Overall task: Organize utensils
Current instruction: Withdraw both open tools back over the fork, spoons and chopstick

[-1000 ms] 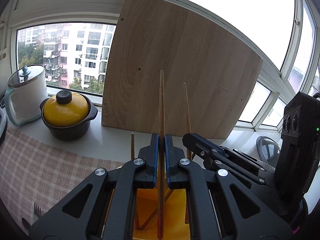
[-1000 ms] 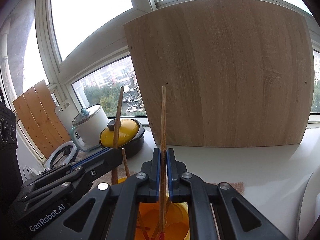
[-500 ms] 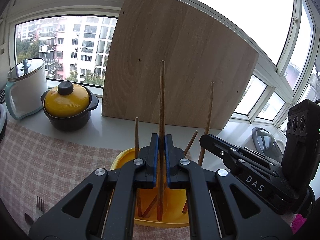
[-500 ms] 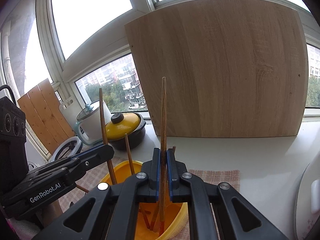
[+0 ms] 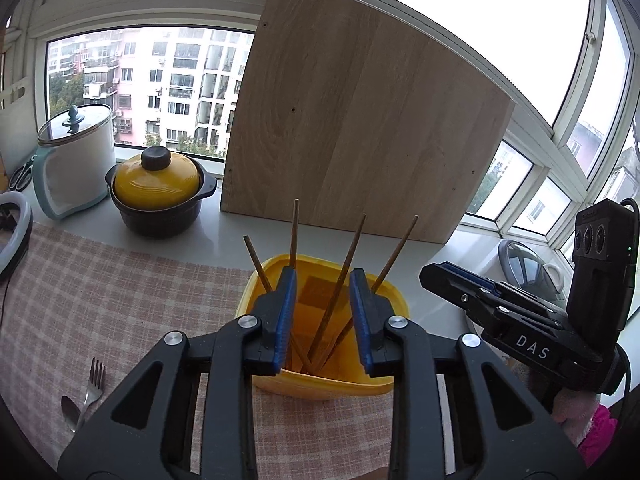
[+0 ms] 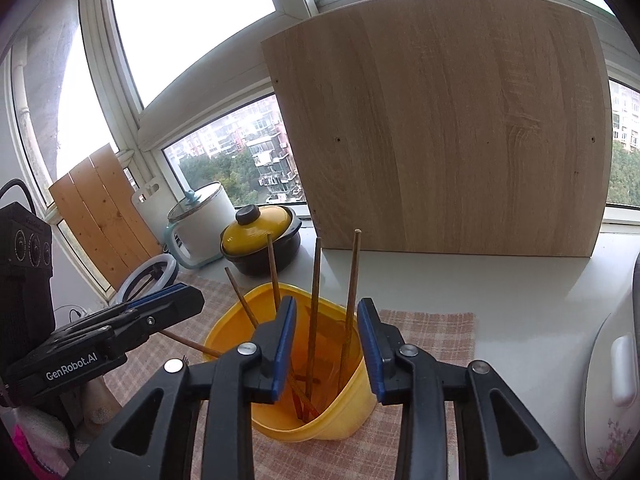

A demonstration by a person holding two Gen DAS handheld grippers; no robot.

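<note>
Both the left gripper [image 5: 322, 312] and right gripper [image 6: 326, 340] hold jaws spread, empty, with four chopsticks [image 5: 338, 292] leaning in the yellow cup [image 6: 352, 412] between them.

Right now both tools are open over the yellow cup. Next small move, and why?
Probably swing the left tool toward the fork and spoon on the checked cloth: four chopsticks stand in the yellow cup, neither tool holds anything.

light: overcast daylight from windows [image 5: 460, 8] | sky blown out | shadows soft | fisheye bending, dark corners | sharp
</note>
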